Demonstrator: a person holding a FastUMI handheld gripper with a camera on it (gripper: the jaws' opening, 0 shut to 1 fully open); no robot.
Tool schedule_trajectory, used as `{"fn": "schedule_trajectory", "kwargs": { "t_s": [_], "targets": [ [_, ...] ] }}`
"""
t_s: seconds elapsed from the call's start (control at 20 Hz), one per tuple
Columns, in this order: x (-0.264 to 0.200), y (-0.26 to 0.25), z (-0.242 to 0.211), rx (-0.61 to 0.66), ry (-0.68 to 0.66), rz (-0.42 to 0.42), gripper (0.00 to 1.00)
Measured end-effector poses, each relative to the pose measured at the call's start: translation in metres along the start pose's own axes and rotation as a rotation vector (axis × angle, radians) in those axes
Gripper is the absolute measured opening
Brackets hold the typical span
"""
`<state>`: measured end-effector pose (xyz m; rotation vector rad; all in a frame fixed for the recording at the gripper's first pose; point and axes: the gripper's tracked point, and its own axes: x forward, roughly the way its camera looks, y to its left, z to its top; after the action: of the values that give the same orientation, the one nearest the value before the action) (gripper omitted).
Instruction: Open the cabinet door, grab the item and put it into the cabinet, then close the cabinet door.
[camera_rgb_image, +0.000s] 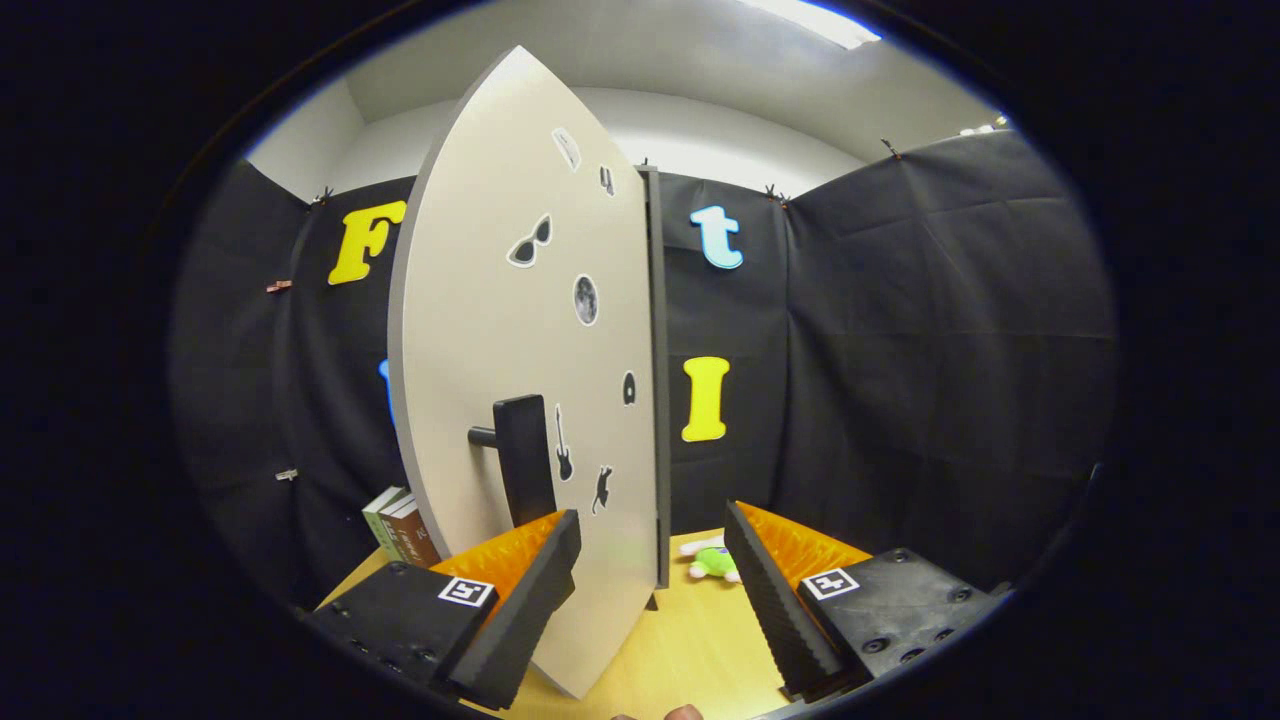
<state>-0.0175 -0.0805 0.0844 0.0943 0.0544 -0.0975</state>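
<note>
My claw (650, 590) is released, its fingers spread wide with nothing gripped. The open door (520, 400) stands edge-on between them, its lower edge reaching down into the gap, nearer my left finger (520, 600) than my right (770, 600). I cannot tell whether the left finger touches the panel. The door's dark handle (525, 455) juts out just above that left finger's tip, so I judge I am placed here to work the door by its handle or its face.

The door is a pale grey panel, dotted with small black-and-white stickers: sunglasses, a moon, a guitar, a cat. It is swung well out from the cabinet, whose dark edge (655, 380) runs upright just behind it.

The item, a small green and white plush toy (712, 562), lies on the bench (690, 650) beyond my fingers, just right of the cabinet edge and close to the bench's far edge. It looks soft and squashy, easy to pinch. A few books (400, 525) stand at the bench's far left corner, behind the door. The toy is not yet in the cabinet, so grabbing it seems next.
</note>
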Motion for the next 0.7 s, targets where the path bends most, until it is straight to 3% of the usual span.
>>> {"fn": "schedule_trajectory", "kwargs": {
  "t_s": [0.25, 0.7],
  "targets": [
    [0.021, 0.047, 0.003, -0.027, 0.005, 0.115, 0.96],
    [0.053, 0.082, 0.005, -0.003, 0.004, 0.147, 0.96]
  ]
}}
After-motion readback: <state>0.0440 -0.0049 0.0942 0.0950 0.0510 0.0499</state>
